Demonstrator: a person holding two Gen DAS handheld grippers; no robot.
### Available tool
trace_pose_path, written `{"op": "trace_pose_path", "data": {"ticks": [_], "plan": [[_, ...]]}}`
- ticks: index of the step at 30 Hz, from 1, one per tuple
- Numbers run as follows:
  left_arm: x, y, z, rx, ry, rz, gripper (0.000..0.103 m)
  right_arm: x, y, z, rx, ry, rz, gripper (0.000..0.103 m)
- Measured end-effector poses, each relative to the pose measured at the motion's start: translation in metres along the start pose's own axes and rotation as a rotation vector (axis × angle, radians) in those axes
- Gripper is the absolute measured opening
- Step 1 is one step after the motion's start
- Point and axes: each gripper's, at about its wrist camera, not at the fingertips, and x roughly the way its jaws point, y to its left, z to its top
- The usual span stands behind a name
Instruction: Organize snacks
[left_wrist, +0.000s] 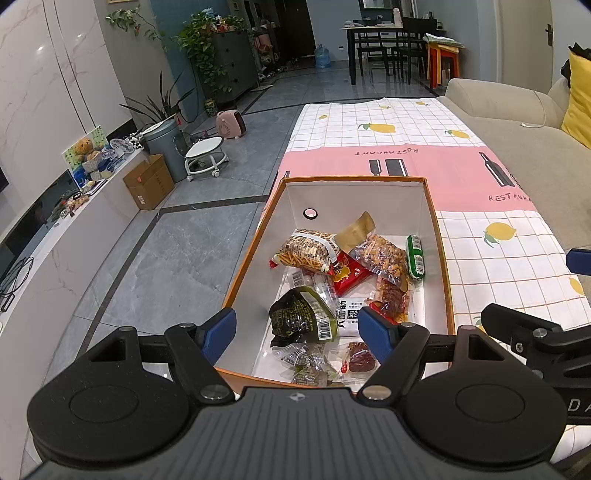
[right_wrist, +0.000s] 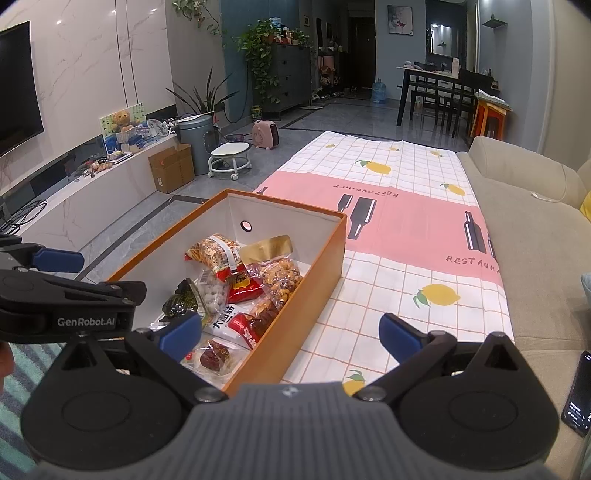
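Both the left gripper and right gripper hang spread and empty. The snacks lie heaped in the orange box on the worktop's cloth. Risk: slick overlapping wrappers, so a pinch toward 12 o'clock may drag neighbours or slip.

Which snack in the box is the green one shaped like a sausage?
The green sausage-shaped packet with the white barcode label, lying against the right wall of the orange cardboard box. The other snacks are flat or lumpy bags in red, yellow, dark or clear wrap.
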Motion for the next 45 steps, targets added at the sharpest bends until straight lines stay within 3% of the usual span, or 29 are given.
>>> {"op": "trace_pose_path", "data": {"ticks": [45], "plan": [[-0.0035, 0.0000, 0.0015, 0.022, -0.003, -0.003, 0.088, 0.0014, 0.0012, -0.0020, 0.008, 0.007, -0.006, 0.099]]}}
